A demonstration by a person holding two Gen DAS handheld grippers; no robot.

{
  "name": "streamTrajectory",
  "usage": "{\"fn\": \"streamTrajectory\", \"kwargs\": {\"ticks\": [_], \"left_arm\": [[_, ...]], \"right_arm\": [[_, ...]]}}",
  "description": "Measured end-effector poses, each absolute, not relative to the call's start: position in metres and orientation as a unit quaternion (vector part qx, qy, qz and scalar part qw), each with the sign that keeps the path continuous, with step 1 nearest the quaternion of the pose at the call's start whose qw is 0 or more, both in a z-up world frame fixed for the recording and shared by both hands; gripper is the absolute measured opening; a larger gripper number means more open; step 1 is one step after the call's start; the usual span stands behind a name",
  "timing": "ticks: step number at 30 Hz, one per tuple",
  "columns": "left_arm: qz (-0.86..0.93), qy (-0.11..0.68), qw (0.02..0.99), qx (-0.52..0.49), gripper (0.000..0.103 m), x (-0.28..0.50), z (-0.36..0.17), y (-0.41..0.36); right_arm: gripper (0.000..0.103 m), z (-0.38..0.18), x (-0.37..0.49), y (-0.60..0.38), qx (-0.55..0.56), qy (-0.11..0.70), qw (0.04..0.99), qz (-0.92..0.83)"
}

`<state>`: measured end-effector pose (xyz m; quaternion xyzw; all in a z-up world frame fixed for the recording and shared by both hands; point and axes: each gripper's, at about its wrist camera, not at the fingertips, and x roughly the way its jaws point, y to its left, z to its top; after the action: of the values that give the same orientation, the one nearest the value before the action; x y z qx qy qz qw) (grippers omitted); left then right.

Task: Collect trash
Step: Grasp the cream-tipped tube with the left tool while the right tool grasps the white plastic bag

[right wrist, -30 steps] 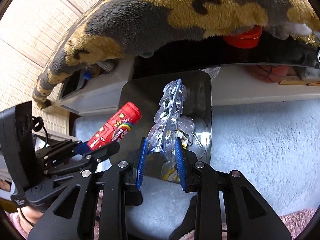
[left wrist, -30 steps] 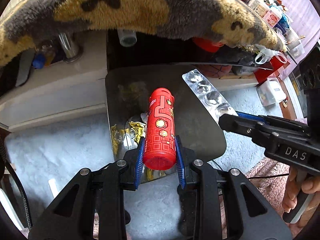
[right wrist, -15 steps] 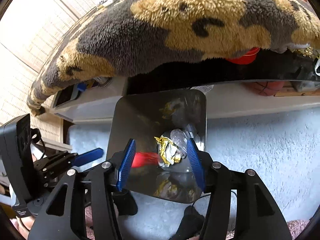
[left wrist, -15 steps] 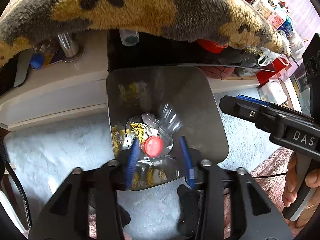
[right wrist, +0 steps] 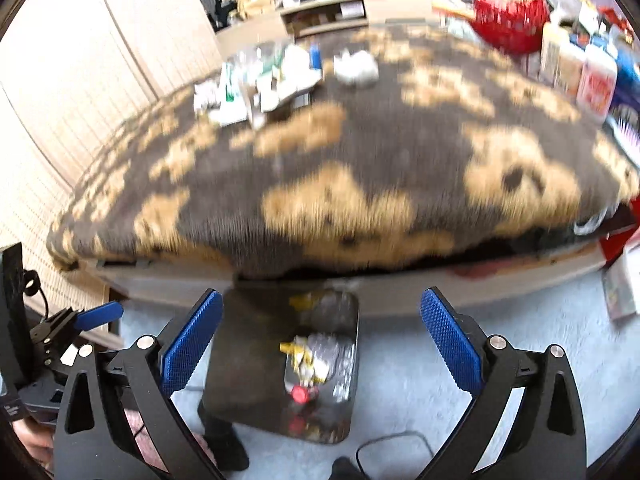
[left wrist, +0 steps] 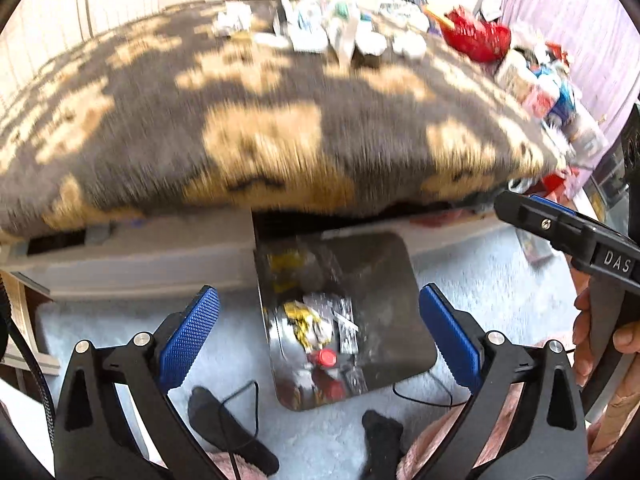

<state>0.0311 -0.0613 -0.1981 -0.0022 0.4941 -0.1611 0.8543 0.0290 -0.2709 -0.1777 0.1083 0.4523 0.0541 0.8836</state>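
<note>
Fur blanket (left wrist: pixel 280 120), grey and tan, is seen in both views; only the left view shows a hand (left wrist: pixel 600 336) gripping the right gripper (right wrist: pixel 320 344). Below, the metal bin (left wrist: pixel 384 280) on the pale carpet (left wrist: pixel 500 280) holds wrappers and a red tube (left wrist: pixel 326 360). Left gripper (left wrist: pixel 320 328) and right: jaws opening wide, nothing between.

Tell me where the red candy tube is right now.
The red candy tube stands cap-up inside the metal bin on the floor by the bed, beside the yellow wrappers. Both wrist views show it low and central, below the opening, empty grippers.
</note>
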Motion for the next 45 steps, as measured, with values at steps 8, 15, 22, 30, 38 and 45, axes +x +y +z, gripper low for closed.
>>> {"fn": "streamTrajectory", "kwargs": {"ticks": [8, 15, 22, 30, 38, 45], "left_arm": [[-0.147, 0.453, 0.879, -0.02, 0.095, 0.077, -0.16, -0.057], [-0.141, 0.42, 0.896, -0.022, 0.095, 0.133, -0.138, -0.061], [-0.133, 0.412, 0.901, -0.02, 0.087, 0.18, -0.144, -0.058], [-0.112, 0.422, 0.899, -0.032, 0.051, 0.24, -0.161, -0.056], [-0.091, 0.426, 0.9, -0.024, 0.047, 0.283, -0.169, -0.072], [-0.054, 0.446, 0.893, -0.008, 0.042, 0.298, -0.184, -0.074]], "right_arm": [[0.099, -0.142, 0.076, -0.289, 0.109, 0.411, 0.904, 0.034], [0.099, -0.133, 0.125, -0.305, 0.125, 0.392, 0.911, 0.025], [0.092, -0.137, 0.171, -0.315, 0.14, 0.378, 0.915, 0.017], [0.066, -0.15, 0.21, -0.319, 0.161, 0.376, 0.913, 0.014], [0.063, -0.161, 0.236, -0.314, 0.159, 0.38, 0.911, 0.007], [0.057, -0.172, 0.251, -0.309, 0.153, 0.388, 0.909, 0.01]]}}
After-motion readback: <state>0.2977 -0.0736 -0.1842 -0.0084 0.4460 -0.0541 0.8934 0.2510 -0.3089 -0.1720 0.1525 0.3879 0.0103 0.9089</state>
